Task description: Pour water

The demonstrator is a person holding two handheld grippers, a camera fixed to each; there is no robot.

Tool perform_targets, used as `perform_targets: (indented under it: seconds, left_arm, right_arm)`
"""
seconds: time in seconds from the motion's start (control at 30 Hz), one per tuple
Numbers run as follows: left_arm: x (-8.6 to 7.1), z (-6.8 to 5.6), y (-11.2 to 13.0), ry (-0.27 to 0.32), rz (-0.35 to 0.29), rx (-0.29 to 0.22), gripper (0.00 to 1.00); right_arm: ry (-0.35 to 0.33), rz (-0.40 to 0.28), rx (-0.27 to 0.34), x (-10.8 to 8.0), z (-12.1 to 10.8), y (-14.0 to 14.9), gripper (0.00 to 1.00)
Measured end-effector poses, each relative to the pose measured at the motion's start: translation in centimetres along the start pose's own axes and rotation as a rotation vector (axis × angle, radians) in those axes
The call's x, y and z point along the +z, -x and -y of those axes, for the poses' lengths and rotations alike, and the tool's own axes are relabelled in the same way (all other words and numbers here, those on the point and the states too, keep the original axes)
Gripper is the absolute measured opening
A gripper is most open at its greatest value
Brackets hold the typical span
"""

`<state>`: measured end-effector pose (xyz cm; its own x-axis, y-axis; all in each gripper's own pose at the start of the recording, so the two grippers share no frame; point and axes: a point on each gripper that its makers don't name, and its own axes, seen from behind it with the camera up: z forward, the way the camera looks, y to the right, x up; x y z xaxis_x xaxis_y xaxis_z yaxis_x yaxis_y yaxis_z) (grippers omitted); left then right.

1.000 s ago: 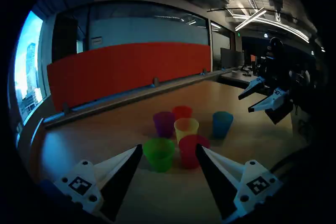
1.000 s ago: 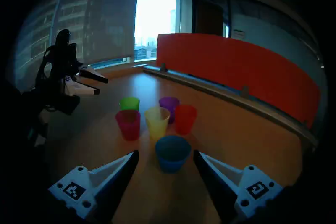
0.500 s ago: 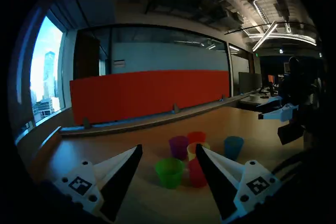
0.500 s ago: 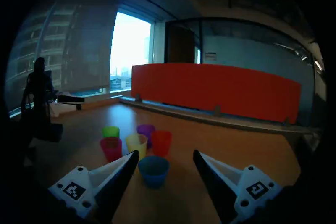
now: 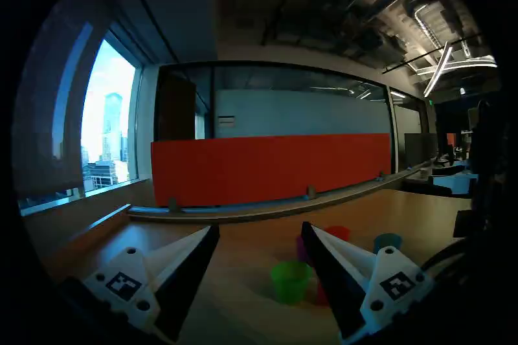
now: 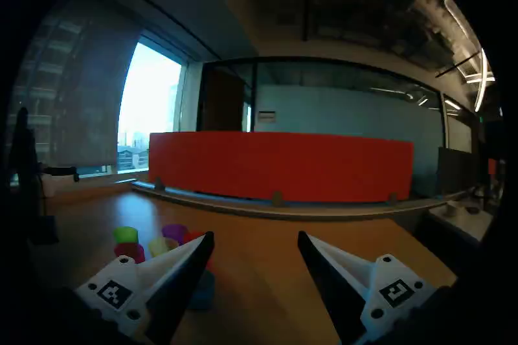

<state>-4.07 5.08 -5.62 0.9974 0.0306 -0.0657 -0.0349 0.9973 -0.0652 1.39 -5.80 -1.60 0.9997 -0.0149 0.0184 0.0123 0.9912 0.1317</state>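
Observation:
Several coloured plastic cups stand clustered on the wooden table (image 5: 246, 261). In the left gripper view a green cup (image 5: 290, 281) stands nearest, just beyond my open left gripper (image 5: 259, 226). A red cup (image 5: 337, 233) and a blue cup (image 5: 387, 242) stand farther back, and a purple cup (image 5: 300, 248) peeks from behind the right finger. In the right gripper view the cluster lies low at the left: green cup (image 6: 125, 235), purple cup (image 6: 173, 233), pink cup (image 6: 129, 252), yellow cup (image 6: 158, 246). The blue cup (image 6: 203, 288) is half hidden by a finger. My right gripper (image 6: 254, 235) is open and holds nothing.
An orange partition (image 5: 272, 167) with a rail runs along the table's far edge. Glass walls and a bright window (image 5: 107, 134) lie behind it. More desks stand at the far right (image 6: 463, 209). Bare tabletop (image 6: 278, 274) stretches ahead of the right gripper.
Both views have tilted upward and dropped lower, so the cups slid down the views. In the right gripper view the cluster shifted left, off the gap between the fingers. Both grippers stayed open.

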Motion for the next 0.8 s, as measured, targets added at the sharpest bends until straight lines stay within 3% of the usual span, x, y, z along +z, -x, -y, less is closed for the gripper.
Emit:
perform_targets:
  seconds: [0.17, 0.3, 0.5, 0.8]
  left_arm:
    - [-0.4, 1.4, 0.8, -0.076, -0.001, -0.042, 0.94]
    - [-0.5, 2.1, 1.5, -0.105, 0.001, -0.056, 0.94]
    - [-0.7, 3.0, 1.8, -0.143, 0.007, -0.02, 0.94]
    - [-1.0, 2.5, 1.8, -0.177, -0.022, 0.049, 0.94]
  right_arm:
    - [0.11, -0.02, 0.019, -0.8, -2.3, -0.3, 1.0]
    - [0.148, -0.047, 0.049, -1.2, -2.9, -0.6, 1.0]
    - [0.162, -0.051, 0.05, -1.4, -3.1, -0.2, 1.0]
    - [0.17, -0.064, 0.028, -1.3, -3.0, -0.9, 1.0]
